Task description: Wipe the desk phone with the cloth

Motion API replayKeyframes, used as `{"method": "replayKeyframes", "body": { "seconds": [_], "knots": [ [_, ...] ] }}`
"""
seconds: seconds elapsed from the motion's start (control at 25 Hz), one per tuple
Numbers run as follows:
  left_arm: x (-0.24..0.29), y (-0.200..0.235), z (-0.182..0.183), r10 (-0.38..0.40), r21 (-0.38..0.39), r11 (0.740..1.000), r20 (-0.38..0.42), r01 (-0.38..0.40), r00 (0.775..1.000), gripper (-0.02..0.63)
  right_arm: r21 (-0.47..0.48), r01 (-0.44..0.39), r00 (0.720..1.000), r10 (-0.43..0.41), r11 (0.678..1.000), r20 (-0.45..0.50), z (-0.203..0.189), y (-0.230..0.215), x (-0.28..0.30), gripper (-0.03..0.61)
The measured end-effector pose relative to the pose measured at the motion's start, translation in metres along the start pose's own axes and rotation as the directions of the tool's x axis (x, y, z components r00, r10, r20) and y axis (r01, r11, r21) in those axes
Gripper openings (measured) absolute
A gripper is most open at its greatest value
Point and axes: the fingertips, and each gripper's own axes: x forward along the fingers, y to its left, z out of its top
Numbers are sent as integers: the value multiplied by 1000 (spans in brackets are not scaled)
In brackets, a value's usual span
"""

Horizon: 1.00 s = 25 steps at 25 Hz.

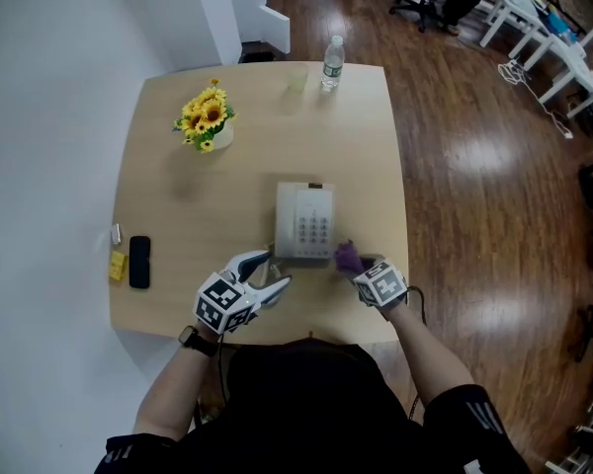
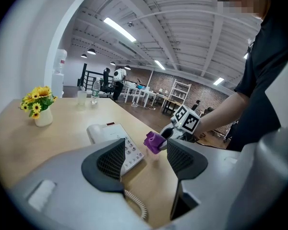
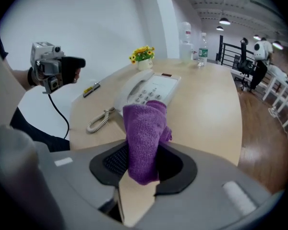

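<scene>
A white desk phone [image 1: 303, 222] lies on the wooden desk [image 1: 178, 186], with its keypad [image 2: 128, 150] facing up and its coiled cord [image 3: 100, 120] trailing toward the near edge. My right gripper [image 1: 358, 261] is shut on a purple cloth [image 3: 144, 137], which hangs just beside the phone's near right corner [image 1: 346, 256]. My left gripper [image 1: 267, 271] stands open at the phone's near left corner with nothing between its jaws. In the left gripper view the purple cloth [image 2: 154, 141] shows beyond the gap between the jaws.
A pot of yellow flowers [image 1: 207, 121] stands at the back left. A water bottle [image 1: 331, 63] and a clear cup [image 1: 296, 80] are at the far edge. A black handset [image 1: 139, 262] and a yellow item [image 1: 117, 266] lie at the left edge.
</scene>
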Motion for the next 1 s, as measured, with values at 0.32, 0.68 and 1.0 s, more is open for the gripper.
{"method": "replayKeyframes", "body": {
  "seconds": [0.32, 0.68, 1.0],
  "knots": [
    [-2, -6, 0, 11, 3, 1000, 3, -11, 1000, 268, 140, -126, 970, 92, 982, 224, -2, 13, -54, 150],
    [-10, -17, -1, 32, 12, 999, 7, -32, 999, 268, 218, -162, 947, 89, 963, 308, -20, 17, -79, 152],
    [-19, -24, -6, 52, 17, 998, 14, -53, 999, 268, 208, -173, 941, 99, 963, 324, -20, 23, -81, 152]
  ]
}}
